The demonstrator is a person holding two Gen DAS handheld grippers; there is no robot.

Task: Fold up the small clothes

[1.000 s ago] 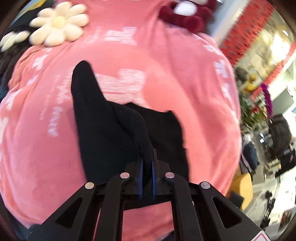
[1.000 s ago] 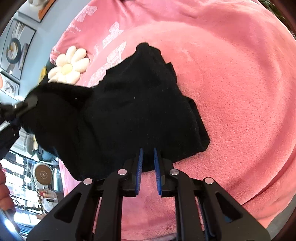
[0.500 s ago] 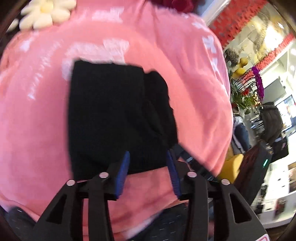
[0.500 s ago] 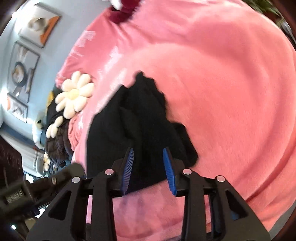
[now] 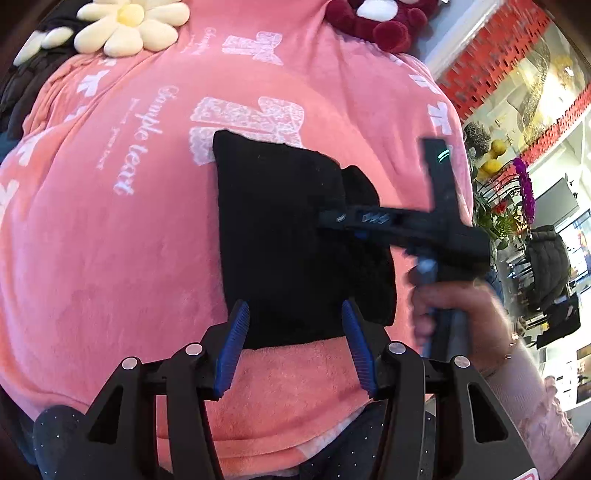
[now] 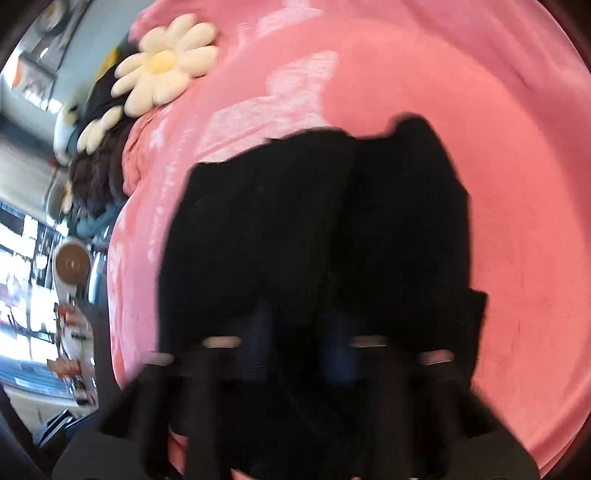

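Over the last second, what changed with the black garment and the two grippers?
The left gripper let go of the black garment; its jaws have just been opening and now stand apart over the near edge. The raised flap now lies flat, folded over. The right gripper swung in over the garment's right side, jaws just closing; grip unclear. The pink blanket and daisy cushion stayed put.

The black garment is a matt knit cloth with a faint rib. It lies on a pink blanket of soft, napped fleece. The left tool is matt black plastic with ridged blue pads and shiny metal rivets. The daisy cushion looks smooth and plush.
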